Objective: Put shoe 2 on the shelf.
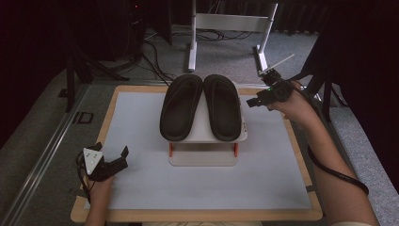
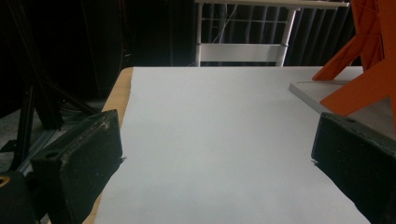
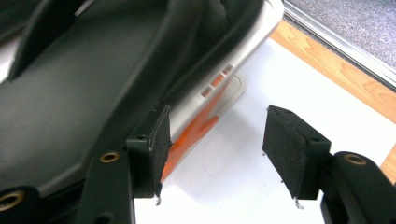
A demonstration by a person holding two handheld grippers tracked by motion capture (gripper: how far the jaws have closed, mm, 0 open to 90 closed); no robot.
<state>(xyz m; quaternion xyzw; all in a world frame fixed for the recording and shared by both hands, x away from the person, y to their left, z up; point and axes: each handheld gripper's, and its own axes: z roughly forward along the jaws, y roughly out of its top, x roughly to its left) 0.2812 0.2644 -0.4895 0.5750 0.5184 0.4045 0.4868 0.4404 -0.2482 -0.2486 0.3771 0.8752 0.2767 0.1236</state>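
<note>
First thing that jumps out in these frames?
The pair of black slippers, side by side on a white rack with orange legs mid-table. The right gripper sits at the right slipper's outer edge, jaws open with nothing between them. The left gripper rests open at the table's near-left corner.

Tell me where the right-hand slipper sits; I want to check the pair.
In the high view, the right-hand slipper lies on the white rack, right of the other slipper, with the right gripper beside it.
</note>
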